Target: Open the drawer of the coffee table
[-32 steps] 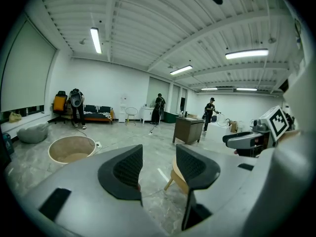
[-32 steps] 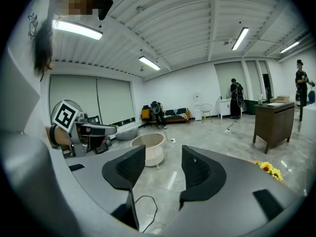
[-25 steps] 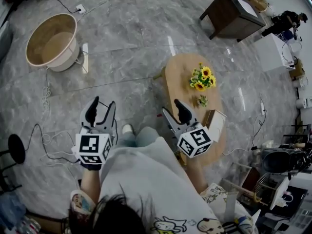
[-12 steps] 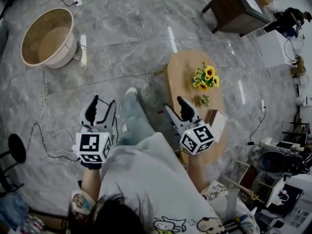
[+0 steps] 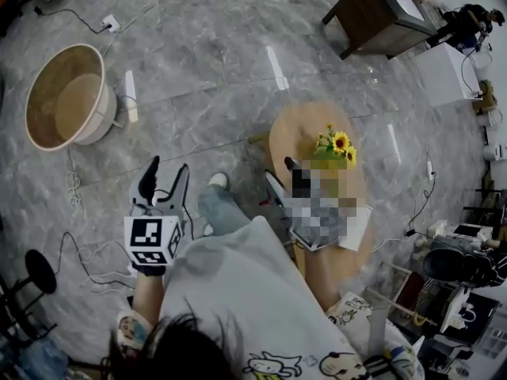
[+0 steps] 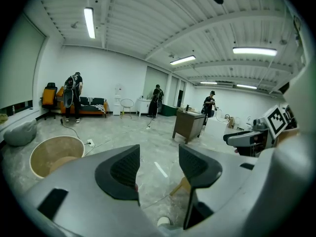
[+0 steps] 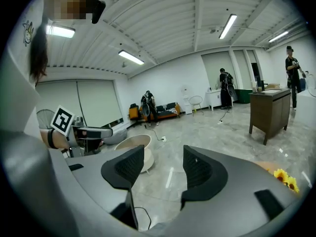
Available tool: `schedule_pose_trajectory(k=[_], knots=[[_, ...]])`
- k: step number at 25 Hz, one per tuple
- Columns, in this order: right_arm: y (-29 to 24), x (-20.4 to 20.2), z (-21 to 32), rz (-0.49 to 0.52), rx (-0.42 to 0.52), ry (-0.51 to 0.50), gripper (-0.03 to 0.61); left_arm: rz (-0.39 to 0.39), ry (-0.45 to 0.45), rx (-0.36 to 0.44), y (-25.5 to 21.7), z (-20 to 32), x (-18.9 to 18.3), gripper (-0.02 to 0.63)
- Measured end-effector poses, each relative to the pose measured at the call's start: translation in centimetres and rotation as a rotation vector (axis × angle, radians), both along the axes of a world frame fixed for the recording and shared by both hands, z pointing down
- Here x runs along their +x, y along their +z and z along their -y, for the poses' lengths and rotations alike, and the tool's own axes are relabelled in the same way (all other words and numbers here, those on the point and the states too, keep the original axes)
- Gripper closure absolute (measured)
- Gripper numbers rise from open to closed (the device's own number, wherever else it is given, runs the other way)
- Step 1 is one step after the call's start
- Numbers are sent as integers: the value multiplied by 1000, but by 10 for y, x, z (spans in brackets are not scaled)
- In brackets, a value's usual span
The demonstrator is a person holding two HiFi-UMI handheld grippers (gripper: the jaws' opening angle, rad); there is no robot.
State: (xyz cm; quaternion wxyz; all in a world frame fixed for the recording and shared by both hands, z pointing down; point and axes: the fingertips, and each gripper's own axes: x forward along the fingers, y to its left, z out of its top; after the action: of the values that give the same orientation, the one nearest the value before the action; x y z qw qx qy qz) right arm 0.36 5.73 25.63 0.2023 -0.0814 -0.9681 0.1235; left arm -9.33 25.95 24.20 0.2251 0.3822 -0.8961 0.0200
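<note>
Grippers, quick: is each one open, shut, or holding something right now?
Left gripper: open, jaws have just been opening, nothing between them.
Right gripper: open, nothing between its jaws.

Floor: grey marbled tile floor (image 5: 206, 70); round beige tub (image 5: 63, 97) at far left, dark wooden cabinet (image 5: 376, 18) at far right.
Table: oval light-wood coffee table (image 5: 289, 129); yellow sunflower bunch (image 5: 339, 143) near its far end.

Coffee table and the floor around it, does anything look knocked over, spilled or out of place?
Nothing stands out. The coffee table stands level, and the sunflowers on it are upright. No spill shows on the floor. Loose cables trail on the floor to the person's left, which looks untidy but not damaged.
</note>
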Motion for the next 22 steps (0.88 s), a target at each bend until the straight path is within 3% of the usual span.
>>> schedule_pose_trajectory(k=[12,22], knots=[[-11,-65,87,14,-12,162,362,23,157,-8,-17,104,-101,385],[-3,-50,114,6,-6,311,357,4,341,-16,-6,158,-104,379]])
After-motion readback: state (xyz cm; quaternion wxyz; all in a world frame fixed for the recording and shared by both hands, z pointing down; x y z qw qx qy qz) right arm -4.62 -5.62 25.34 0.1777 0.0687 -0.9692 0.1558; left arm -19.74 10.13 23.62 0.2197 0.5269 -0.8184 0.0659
